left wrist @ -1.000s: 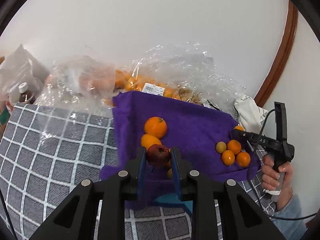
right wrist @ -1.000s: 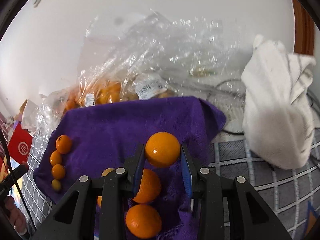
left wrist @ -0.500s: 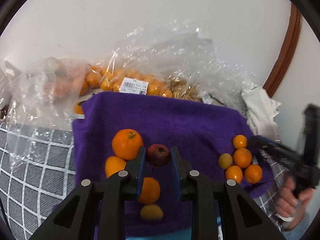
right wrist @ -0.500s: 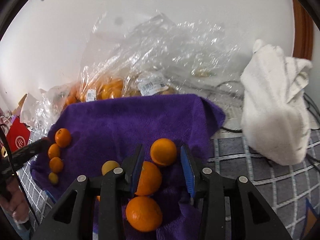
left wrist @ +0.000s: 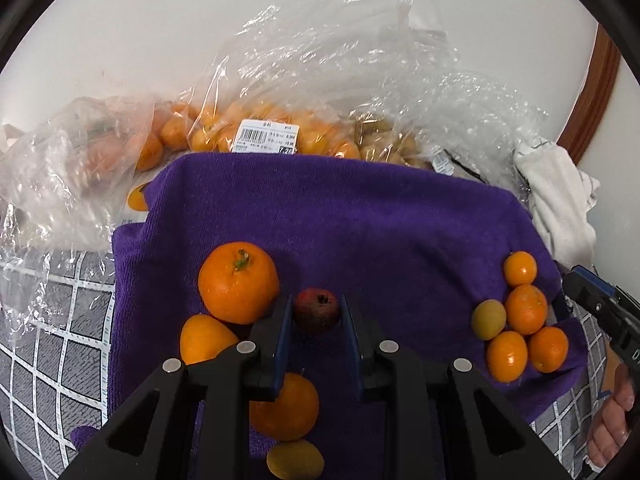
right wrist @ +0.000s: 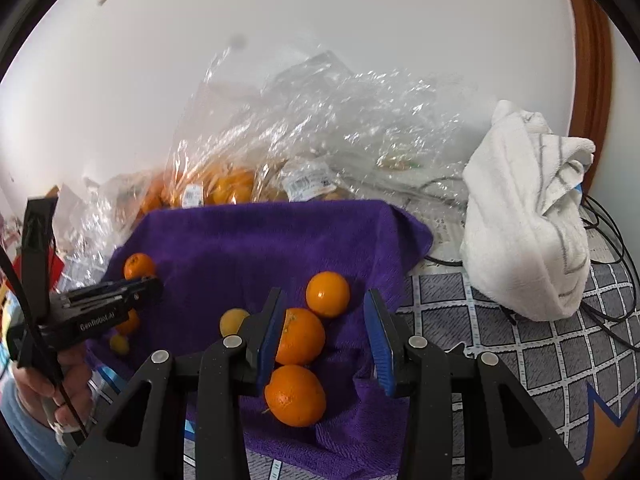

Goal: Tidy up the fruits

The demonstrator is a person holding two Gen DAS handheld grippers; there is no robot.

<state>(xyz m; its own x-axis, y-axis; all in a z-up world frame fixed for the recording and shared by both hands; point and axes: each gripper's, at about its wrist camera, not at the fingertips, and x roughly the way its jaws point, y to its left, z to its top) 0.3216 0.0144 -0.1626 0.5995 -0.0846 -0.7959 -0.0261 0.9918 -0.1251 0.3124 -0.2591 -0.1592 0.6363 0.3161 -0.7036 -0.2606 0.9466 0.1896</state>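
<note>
In the left wrist view my left gripper [left wrist: 316, 305] is shut on a small dark red fruit [left wrist: 317, 311] above the purple cloth [left wrist: 360, 220]. Large oranges [left wrist: 238, 282] lie to its left and below it. A cluster of small oranges [left wrist: 524, 312] sits at the cloth's right edge. In the right wrist view my right gripper [right wrist: 324, 298] has its jaws opening. An orange [right wrist: 328, 294] lies on the cloth [right wrist: 260, 240] between the fingertips, and the pads do not touch it. Two more oranges [right wrist: 298, 336] lie nearer. The left gripper [right wrist: 148, 284] shows at the left.
Clear plastic bags of oranges [left wrist: 256, 128] lie behind the cloth against the white wall. A white towel [right wrist: 528, 224] is heaped at the right with black cables [right wrist: 608, 240] beside it. A grey checked tablecloth [right wrist: 520, 344] covers the table. A hand [right wrist: 44, 384] holds the left gripper's handle.
The right gripper has let go of the orange, which now rests on the cloth, and its jaws have widened. The left gripper has moved right over the cloth with the red fruit.
</note>
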